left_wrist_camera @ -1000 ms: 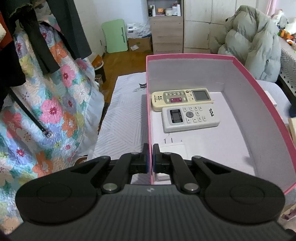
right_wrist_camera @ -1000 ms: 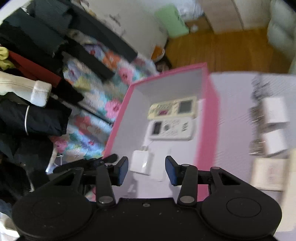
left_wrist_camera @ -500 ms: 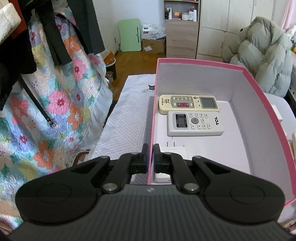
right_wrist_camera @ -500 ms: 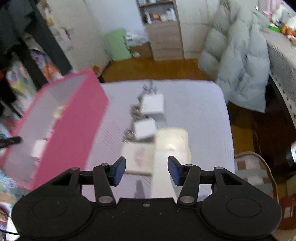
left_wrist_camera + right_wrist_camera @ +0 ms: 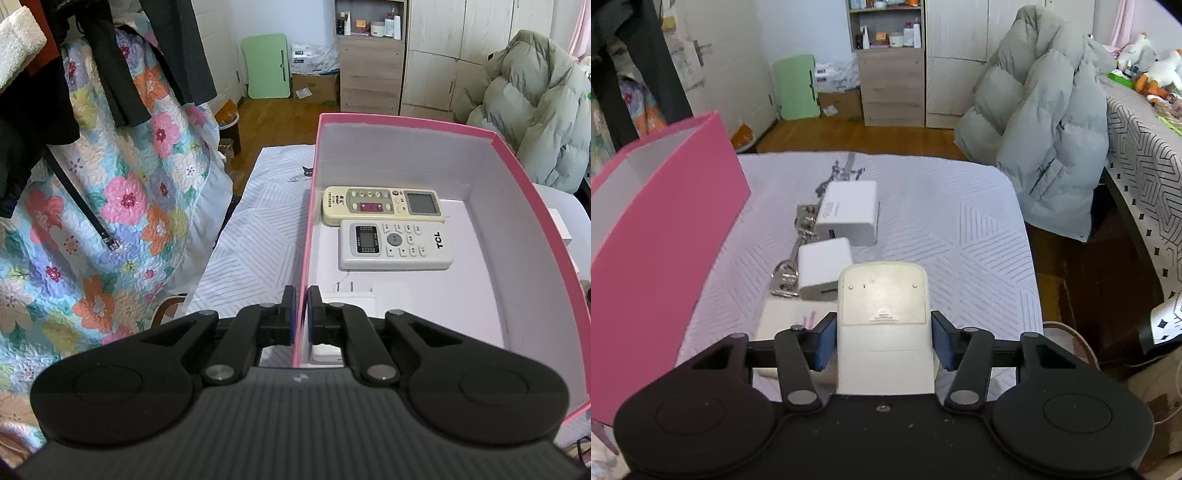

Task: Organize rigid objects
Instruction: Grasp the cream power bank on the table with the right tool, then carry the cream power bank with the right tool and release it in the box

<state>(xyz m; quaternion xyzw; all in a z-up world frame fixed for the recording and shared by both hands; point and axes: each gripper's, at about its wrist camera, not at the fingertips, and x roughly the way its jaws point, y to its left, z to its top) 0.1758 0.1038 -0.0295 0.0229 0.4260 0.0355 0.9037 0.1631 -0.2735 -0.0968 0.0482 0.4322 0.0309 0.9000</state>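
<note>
Left wrist view: the left black two-finger gripper (image 5: 301, 314) is at the bottom middle of the frame, clenched on the near left wall of the pink cardboard box with white inside (image 5: 524, 192).
Inside the box: 1 cream remote with a grey screen (image 5: 382, 205) lies next to 1 white remote with black letters (image 5: 395, 245), in the middle of the frame. 1 white plug block (image 5: 351, 299) lies just past the left gripper's fingers.
Left side of that frame: a flowered quilt (image 5: 122, 206) hangs with dark clothes (image 5: 33, 110) over it.
Right wrist view: the right black two-finger gripper (image 5: 884, 341) is at the bottom middle, released. A cream remote lying face down (image 5: 882, 314) sits between its blue pads (image 5: 826, 341). I see a thin gap on each side.
Middle of that frame: 2 white charger blocks (image 5: 849, 214) lie on the white striped bed cover (image 5: 960, 229), with silver keys (image 5: 798, 236) just to their left. A flat cream card (image 5: 792, 321) lies near the left pad.
Left edge of that frame: the pink box stands there.
Upper right of that frame: a grey puffy coat (image 5: 1045, 140) hangs.
</note>
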